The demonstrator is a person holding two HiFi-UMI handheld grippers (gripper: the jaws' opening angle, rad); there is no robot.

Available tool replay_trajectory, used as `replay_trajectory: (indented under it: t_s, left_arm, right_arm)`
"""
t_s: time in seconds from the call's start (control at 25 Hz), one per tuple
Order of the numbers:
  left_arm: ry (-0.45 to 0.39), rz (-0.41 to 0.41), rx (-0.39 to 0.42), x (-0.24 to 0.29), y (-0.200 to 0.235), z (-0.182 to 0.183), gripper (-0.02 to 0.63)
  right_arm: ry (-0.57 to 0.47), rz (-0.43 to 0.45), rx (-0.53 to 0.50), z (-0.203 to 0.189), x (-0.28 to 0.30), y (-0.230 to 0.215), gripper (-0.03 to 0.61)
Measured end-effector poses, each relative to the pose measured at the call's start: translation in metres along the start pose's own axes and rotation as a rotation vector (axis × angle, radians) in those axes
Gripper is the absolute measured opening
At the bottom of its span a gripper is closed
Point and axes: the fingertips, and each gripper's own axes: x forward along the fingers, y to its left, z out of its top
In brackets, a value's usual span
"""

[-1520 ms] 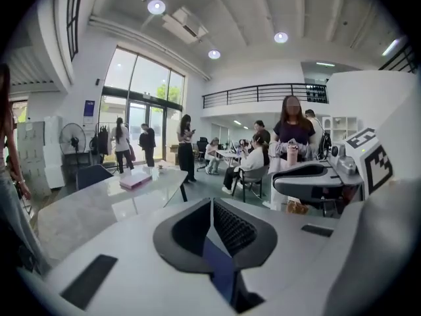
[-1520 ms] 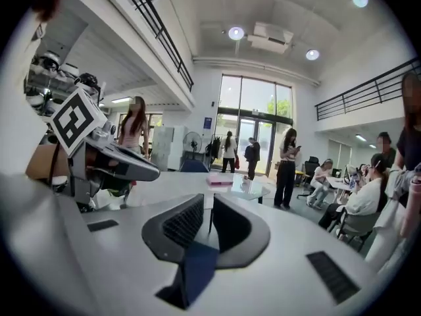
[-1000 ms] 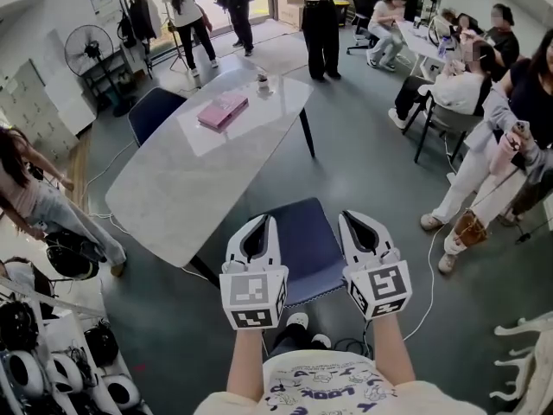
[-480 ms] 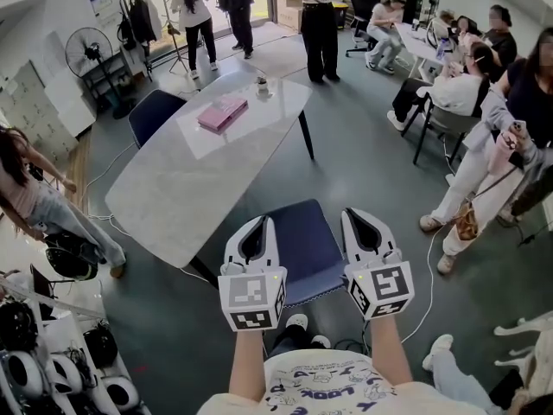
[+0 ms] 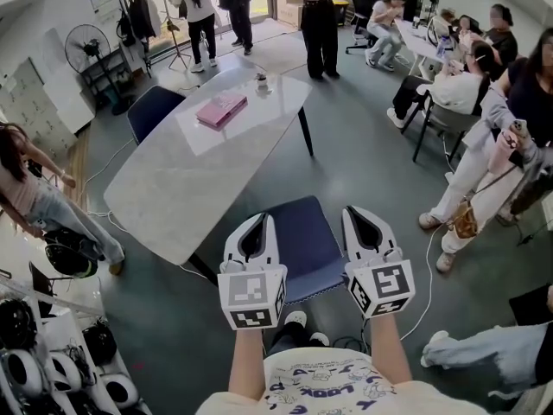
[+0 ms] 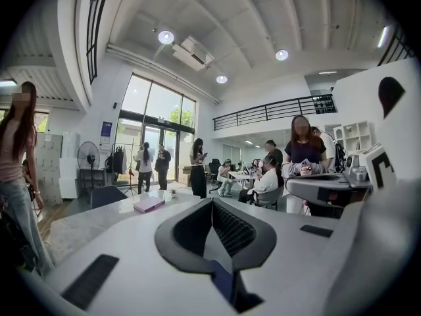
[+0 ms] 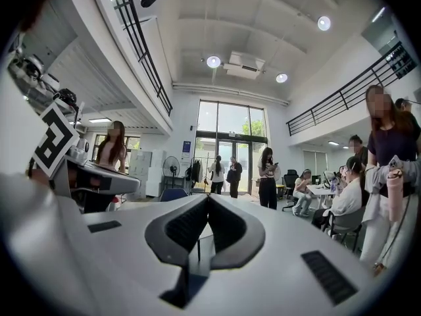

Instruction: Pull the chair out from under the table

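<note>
Head view shows a dark blue chair (image 5: 307, 245) at the table's (image 5: 173, 188) near end.

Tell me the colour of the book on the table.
The book is pink; the head view shows it best.

We see bright, even daylight throughout. Light enters through tall glazed wall (image 6: 154, 120), plus round ceiling spots (image 6: 166, 37). Pale desk (image 5: 173, 188) top carries soft sheen, brighter patch toward far end. Shadows faint, soft-edged on floor. We note strong fisheye bend at edges, black corners in both gripper views. Left tool (image 6: 212, 204) shell nearest lens slightly soft.
</note>
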Motion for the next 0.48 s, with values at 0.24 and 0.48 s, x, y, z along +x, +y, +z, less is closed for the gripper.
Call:
replay_trajectory:
  t_s: [0.24,0.48]
  left_arm:
    - [0.004,0.002,0.002,-0.0035,0.0048,-0.0024,0.021]
    - [0.013,0.009,0.002,-0.0001,0.0035,-0.0030,0.021]
  right_arm:
    - [-0.001,-0.005,0.001,-0.0001,-0.0005,0.0028,0.003]
    - [-0.001,-0.013,0.002,0.0002,-0.0008,-0.0047,0.003]
